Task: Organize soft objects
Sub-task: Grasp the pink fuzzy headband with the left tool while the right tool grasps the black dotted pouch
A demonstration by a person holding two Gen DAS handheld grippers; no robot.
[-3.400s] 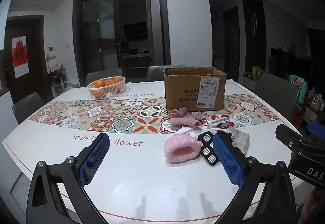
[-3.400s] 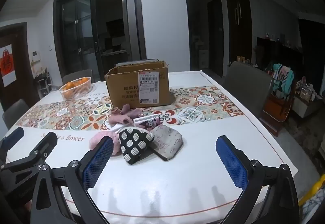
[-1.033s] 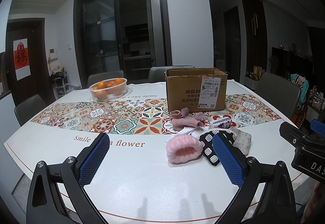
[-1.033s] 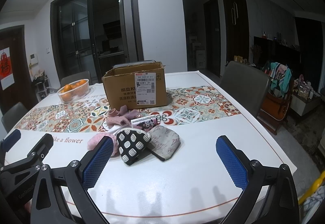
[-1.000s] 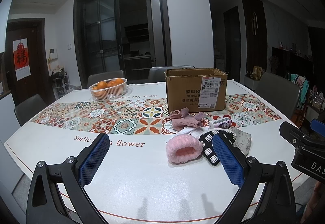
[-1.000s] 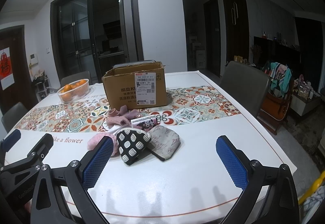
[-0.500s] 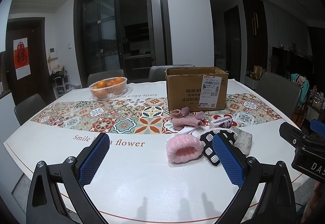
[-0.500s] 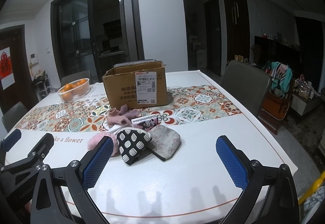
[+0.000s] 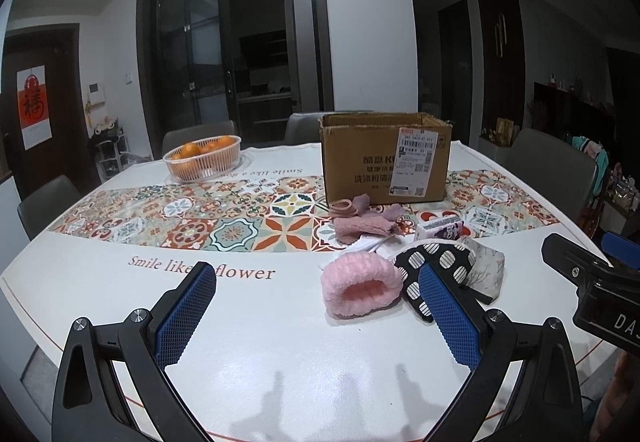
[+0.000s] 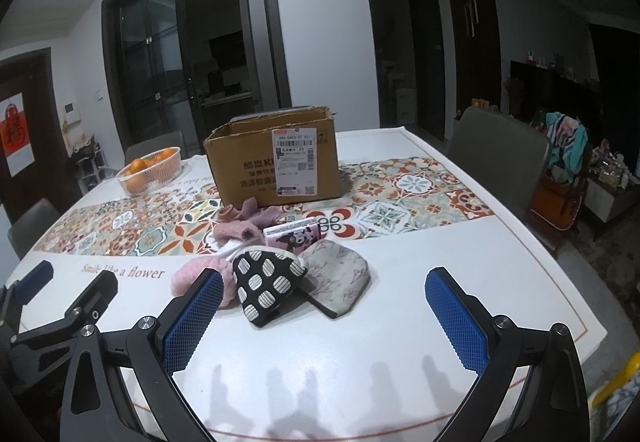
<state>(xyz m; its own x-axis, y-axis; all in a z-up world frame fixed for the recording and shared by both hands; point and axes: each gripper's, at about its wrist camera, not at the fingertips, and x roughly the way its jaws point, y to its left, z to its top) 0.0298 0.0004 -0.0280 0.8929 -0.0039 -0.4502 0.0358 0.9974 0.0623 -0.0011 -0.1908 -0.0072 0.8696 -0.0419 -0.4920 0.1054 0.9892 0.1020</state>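
A heap of soft things lies on the table in front of an open cardboard box (image 9: 386,157) (image 10: 276,165). It holds a fluffy pink headband (image 9: 360,290) (image 10: 188,278), a black pouch with white dots (image 9: 436,266) (image 10: 268,282), a grey printed pouch (image 9: 486,270) (image 10: 340,274), mauve socks (image 9: 360,226) (image 10: 240,226) and a small tissue pack (image 9: 438,230) (image 10: 294,236). My left gripper (image 9: 316,316) is open, short of the heap. My right gripper (image 10: 324,316) is open too, with the pouches just beyond its fingers.
A basket of oranges (image 9: 202,161) (image 10: 150,169) stands at the table's far left. A patterned runner (image 9: 200,217) crosses the white table (image 10: 440,282). Grey chairs (image 10: 496,165) ring the table. The other gripper's body shows at the right edge (image 9: 592,286) of the left wrist view.
Both views have shifted only slightly; the heap and box sit a touch differently in frame. Both grippers have stayed open and nothing on the table has moved.
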